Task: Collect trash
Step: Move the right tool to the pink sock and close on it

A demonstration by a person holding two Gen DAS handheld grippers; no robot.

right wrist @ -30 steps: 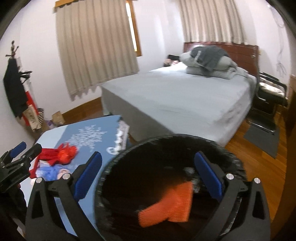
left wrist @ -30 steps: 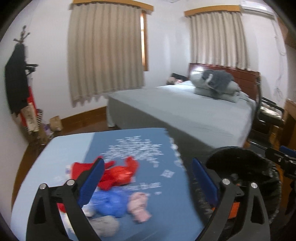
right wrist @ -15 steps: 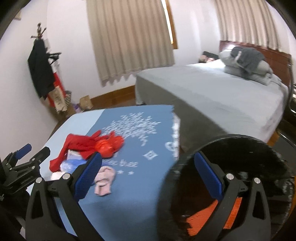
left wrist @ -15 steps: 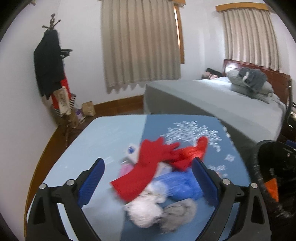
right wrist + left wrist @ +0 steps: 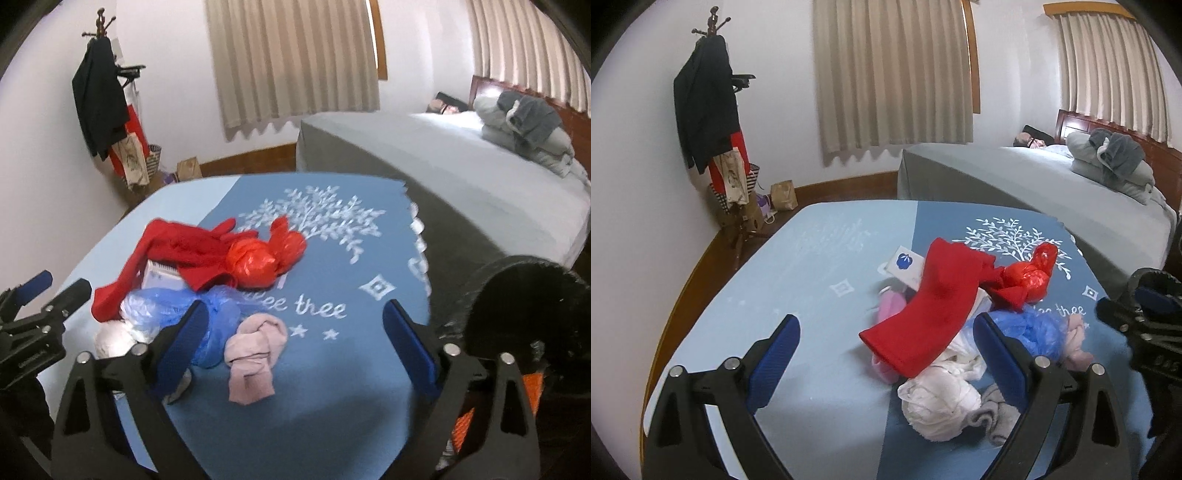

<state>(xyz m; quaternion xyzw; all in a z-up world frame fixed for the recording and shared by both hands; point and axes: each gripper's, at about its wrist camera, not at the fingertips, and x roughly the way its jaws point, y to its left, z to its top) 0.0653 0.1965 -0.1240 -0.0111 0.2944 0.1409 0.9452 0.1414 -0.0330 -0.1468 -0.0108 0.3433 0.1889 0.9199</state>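
- Progress: your bin, a black-lined bin at the table's right edge, already holds at least one orange item, visible low inside it. I judge the collecting begun but far from done.
- Remaining: a pile still lies on the blue tablecloth. It includes a red cloth, a knotted red plastic bag, a blue plastic bag, a pink cloth, a white crumpled bag, a grey cloth and a small white packet.
- Left gripper: jaws stand wide with nothing between the pads; it is aimed down at the near end of the pile, and the red cloth's lower edge lies just ahead of it.
- Right gripper: jaws broad but closing, nothing pressed by the pads. The pink cloth lies between them in the picture; the blue bag sits behind the left finger.
- Hidden: most of the bin's interior is dark or cut off by the right finger, so you cannot count what is inside.
- Hidden: the white packet and a second pink item are largely covered by the red cloth.
- Unclear: whether each cloth counts as trash cannot be settled here. The right view is slightly blurred.
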